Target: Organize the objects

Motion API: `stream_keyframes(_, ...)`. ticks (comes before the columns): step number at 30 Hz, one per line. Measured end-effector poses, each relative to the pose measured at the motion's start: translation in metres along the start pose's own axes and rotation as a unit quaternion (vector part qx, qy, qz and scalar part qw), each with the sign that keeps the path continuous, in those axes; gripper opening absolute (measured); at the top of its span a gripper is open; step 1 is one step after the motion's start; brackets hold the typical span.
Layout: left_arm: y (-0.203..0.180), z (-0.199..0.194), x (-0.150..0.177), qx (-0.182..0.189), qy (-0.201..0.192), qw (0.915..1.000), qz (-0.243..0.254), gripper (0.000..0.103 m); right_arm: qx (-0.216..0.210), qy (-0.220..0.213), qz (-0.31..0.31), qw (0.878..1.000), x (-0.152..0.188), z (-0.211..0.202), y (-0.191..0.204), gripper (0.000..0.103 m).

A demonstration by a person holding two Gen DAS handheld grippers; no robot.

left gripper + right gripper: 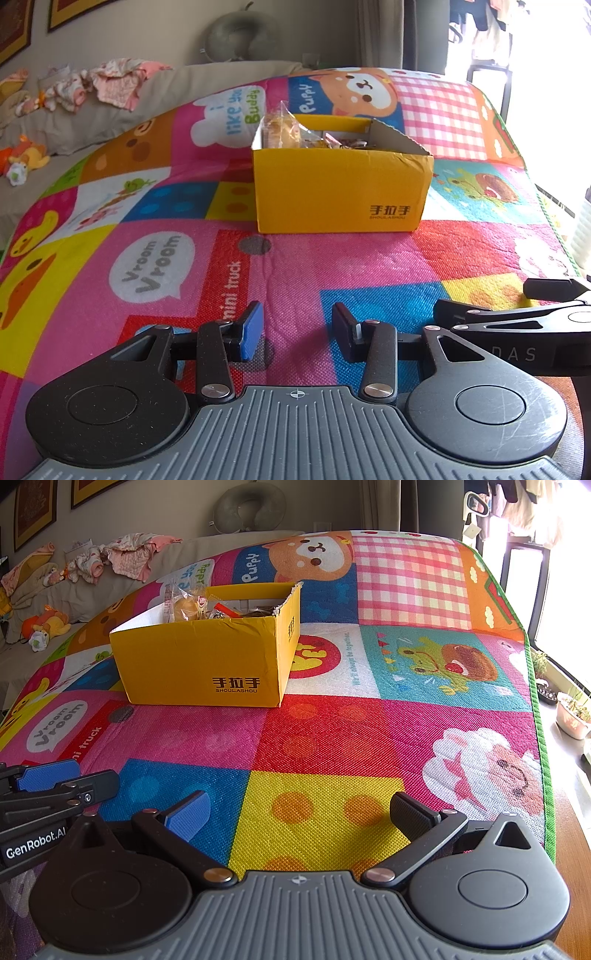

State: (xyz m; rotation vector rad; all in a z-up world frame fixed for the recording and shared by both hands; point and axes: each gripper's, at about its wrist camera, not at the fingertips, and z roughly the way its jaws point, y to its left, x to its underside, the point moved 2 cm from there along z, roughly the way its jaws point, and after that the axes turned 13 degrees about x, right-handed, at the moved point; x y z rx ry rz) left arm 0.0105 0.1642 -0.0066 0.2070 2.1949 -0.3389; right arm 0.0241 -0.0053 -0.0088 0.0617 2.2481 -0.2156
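Observation:
A yellow cardboard box (340,184) (207,661) stands on the colourful play mat (332,258) (325,738), its top open. Inside it lie wrapped snacks (284,129) (184,607) and other small packets. My left gripper (297,334) hovers low over the mat in front of the box, open, with nothing between its blue-padded fingers. My right gripper (301,814) sits to the right of it, open wide and empty, over a yellow square of the mat. Each gripper shows at the edge of the other's view: the right one (491,302), the left one (70,775).
A beige sofa (74,122) behind the mat carries crumpled clothes (110,81), soft toys (26,155) and a grey neck pillow (240,35). The mat's green edge (543,720) runs along the right; beyond it stand plant pots (572,716) by a bright window.

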Motion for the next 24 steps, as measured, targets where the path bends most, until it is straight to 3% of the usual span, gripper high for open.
stream_keyframes(24, 0.0028, -0.0002, -0.0009, 0.011, -0.004, 0.9999, -0.011, 0.045, 0.0, 0.0, 0.0, 1.0, -0.0002, 0.0002, -0.0002, 0.103)
